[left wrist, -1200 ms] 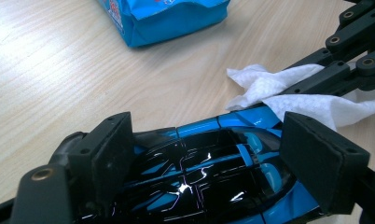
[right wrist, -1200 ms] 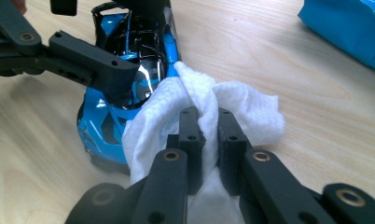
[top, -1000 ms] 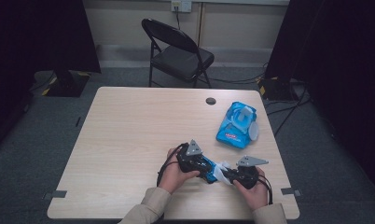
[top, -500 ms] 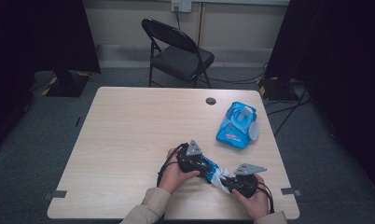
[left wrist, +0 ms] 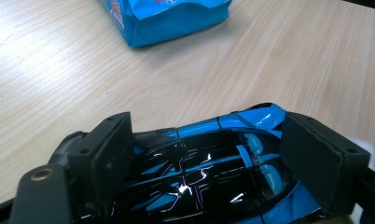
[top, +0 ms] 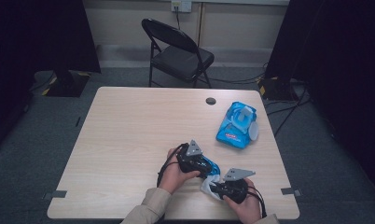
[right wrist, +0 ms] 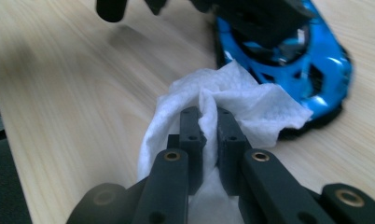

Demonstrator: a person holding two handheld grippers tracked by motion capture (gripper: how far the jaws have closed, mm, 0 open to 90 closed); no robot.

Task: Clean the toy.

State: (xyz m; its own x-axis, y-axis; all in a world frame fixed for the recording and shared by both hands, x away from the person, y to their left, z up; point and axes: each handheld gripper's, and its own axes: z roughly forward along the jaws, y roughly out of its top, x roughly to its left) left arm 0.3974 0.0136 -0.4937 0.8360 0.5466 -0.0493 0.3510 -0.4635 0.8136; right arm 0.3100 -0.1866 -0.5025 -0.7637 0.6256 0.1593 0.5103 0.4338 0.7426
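Pale wood table (top: 129,140) in a dark room carries our work near its front edge, toward the right corner. Our toy car (left wrist: 209,158) is glossy blue and black; the left gripper (top: 195,161) clamps it between wide-set pads. Our right gripper (right wrist: 209,128), jaws nearly closed, pinches a crumpled white wipe (right wrist: 232,98) against the car's side. A blue wipe pack (top: 237,123) lies near the right edge.

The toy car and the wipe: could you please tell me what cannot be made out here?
- Toy car, left gripper view: sides hidden by the pads, rear cut off by the bottom edge.
- Toy car, right gripper view: blurred, front covered by the wipe.
- Blue packet, high view: print too small to read.
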